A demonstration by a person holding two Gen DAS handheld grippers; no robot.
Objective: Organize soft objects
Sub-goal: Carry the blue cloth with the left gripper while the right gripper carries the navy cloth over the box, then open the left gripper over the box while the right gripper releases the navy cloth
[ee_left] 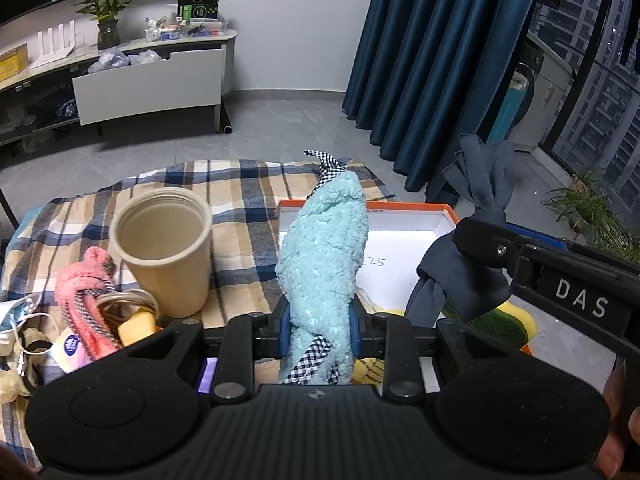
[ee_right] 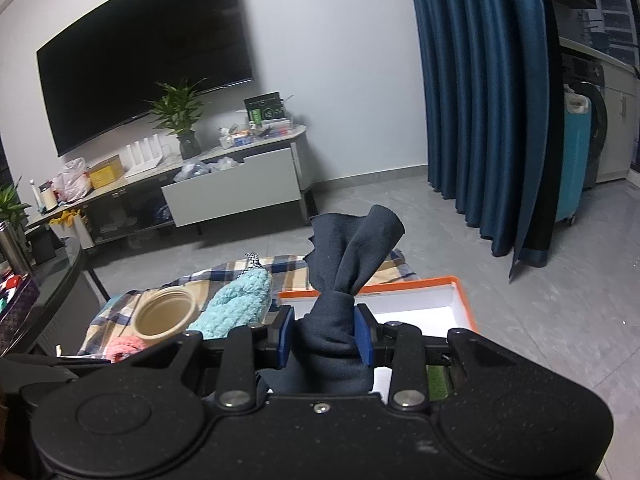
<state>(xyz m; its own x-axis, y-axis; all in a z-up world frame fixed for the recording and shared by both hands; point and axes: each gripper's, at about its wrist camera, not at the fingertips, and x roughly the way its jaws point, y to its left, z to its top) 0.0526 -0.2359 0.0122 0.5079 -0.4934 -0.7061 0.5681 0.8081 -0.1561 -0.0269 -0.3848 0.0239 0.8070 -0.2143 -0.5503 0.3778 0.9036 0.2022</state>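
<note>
My left gripper is shut on a fluffy light-blue cloth with checkered trim, held up over the near edge of an orange-rimmed white box. My right gripper is shut on a knotted dark navy cloth, held above the same box; it shows at the right of the left wrist view. The light-blue cloth also shows in the right wrist view. A pink cloth with checkered trim lies at the left on the plaid blanket.
A beige paper cup stands on the blanket left of the box. Small clutter lies at the left edge. A green and yellow item lies in the box. A TV stand, blue curtain and grey floor lie beyond.
</note>
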